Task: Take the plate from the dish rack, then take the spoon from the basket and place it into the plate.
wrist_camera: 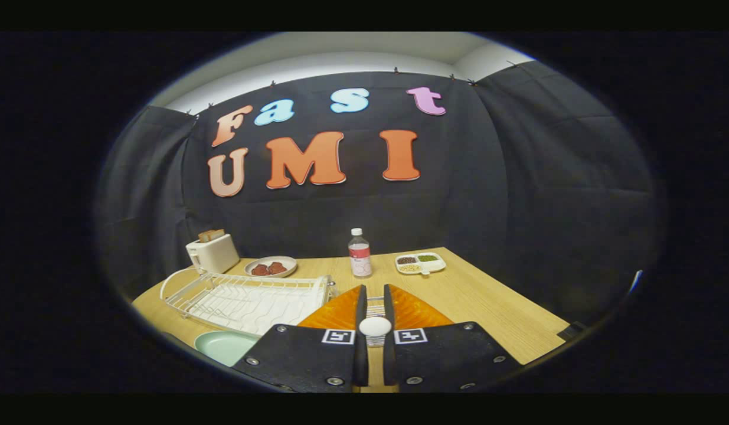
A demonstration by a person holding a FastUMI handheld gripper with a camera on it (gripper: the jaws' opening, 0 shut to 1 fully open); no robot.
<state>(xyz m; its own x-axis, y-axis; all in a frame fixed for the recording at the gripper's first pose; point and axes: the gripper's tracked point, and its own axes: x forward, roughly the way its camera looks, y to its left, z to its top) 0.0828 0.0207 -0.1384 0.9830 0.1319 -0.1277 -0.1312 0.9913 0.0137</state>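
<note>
plate (222, 345): pale mint green
dish rack (249, 297): white wire
spoon (375, 326): white
toaster (212, 252): cream
table (488, 307): light wood grain
bottle (359, 255): clear, white cap, red label

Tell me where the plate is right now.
The pale green plate lies on the table beside the gripper, just in front of the empty dish rack.
</note>
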